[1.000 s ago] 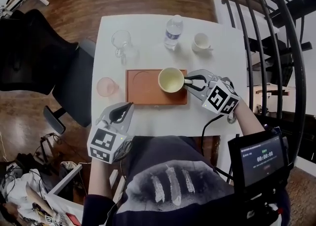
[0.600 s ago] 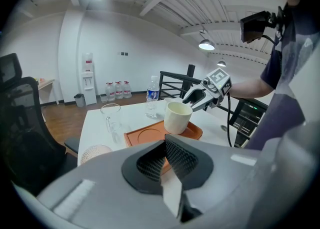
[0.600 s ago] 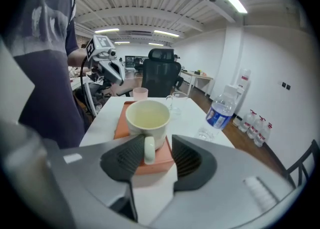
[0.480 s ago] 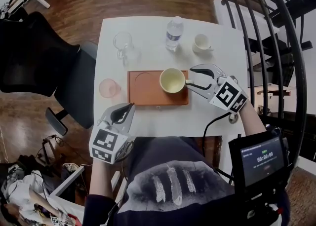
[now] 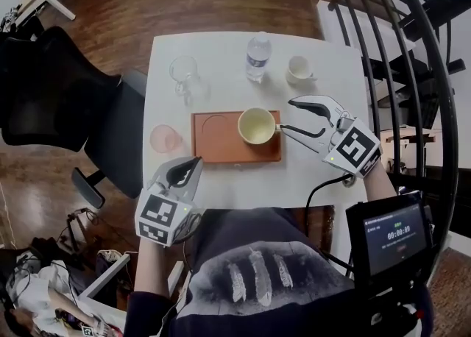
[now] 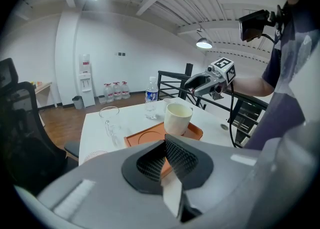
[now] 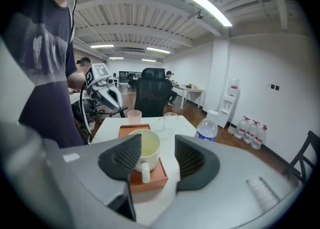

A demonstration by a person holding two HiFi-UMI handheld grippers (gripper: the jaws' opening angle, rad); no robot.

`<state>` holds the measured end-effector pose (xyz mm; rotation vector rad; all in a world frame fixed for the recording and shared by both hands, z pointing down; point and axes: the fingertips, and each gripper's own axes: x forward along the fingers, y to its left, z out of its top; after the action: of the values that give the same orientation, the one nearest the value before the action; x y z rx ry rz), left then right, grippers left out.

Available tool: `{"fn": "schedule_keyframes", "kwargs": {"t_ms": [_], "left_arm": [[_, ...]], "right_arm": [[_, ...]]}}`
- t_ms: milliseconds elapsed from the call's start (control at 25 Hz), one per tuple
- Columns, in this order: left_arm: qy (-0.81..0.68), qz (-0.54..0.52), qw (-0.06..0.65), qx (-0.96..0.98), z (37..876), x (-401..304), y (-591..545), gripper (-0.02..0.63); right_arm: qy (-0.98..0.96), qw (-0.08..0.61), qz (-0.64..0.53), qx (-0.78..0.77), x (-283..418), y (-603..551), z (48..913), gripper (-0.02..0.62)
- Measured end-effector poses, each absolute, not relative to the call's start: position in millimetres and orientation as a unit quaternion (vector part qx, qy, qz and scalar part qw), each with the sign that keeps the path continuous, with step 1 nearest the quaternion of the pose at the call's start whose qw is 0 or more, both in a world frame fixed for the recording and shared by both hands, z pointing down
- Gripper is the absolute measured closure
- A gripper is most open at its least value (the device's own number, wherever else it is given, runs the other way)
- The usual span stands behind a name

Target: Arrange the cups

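A cream mug [image 5: 256,125] stands on the right half of an orange tray [image 5: 217,138], its handle pointing right. My right gripper [image 5: 288,115] hovers just right of that handle, jaws opening wide with nothing pressed between them. In the right gripper view the mug [image 7: 145,148] shows ahead and below the spread pads [image 7: 122,155]. My left gripper [image 5: 193,161] hangs at the table's near edge below the tray, shut and empty. A clear glass mug [image 5: 182,71], a pink cup [image 5: 163,137] and a small white cup [image 5: 298,68] stand on the white table [image 5: 324,174].
A water bottle [image 5: 256,54] stands behind the tray. A black office chair [image 5: 66,100] sits left of the table and a black stair railing [image 5: 412,48] runs along the right. A round recess [image 5: 213,118] marks the tray's left half.
My right gripper has let go of the mug's handle, spread its jaws and drawn back to the right and upward. The mug stays on the tray. The left gripper has not moved.
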<state>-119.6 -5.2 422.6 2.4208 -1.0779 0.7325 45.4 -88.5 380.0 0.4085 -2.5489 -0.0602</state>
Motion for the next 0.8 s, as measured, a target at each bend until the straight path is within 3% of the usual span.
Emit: {"fn": "schedule_keyframes", "kwargs": {"t_ms": [320, 480, 600, 800], "left_arm": [[-0.384, 0.264, 0.189, 0.864, 415, -120, -12, 0.591], [-0.378, 0.267, 0.183, 0.867, 408, -109, -14, 0.591], [-0.372, 0.268, 0.182, 0.870, 407, -104, -13, 0.591], [-0.369, 0.274, 0.183, 0.869, 409, -103, -8, 0.591]], "right_arm": [[-0.962, 0.211, -0.003, 0.174, 39, -88, 349, 0.389], [-0.965, 0.178, 0.004, 0.191, 53, -87, 331, 0.463], [-0.964, 0.161, 0.001, 0.211, 62, -87, 325, 0.591], [-0.962, 0.162, 0.021, 0.217, 71, -82, 330, 0.591]]}}
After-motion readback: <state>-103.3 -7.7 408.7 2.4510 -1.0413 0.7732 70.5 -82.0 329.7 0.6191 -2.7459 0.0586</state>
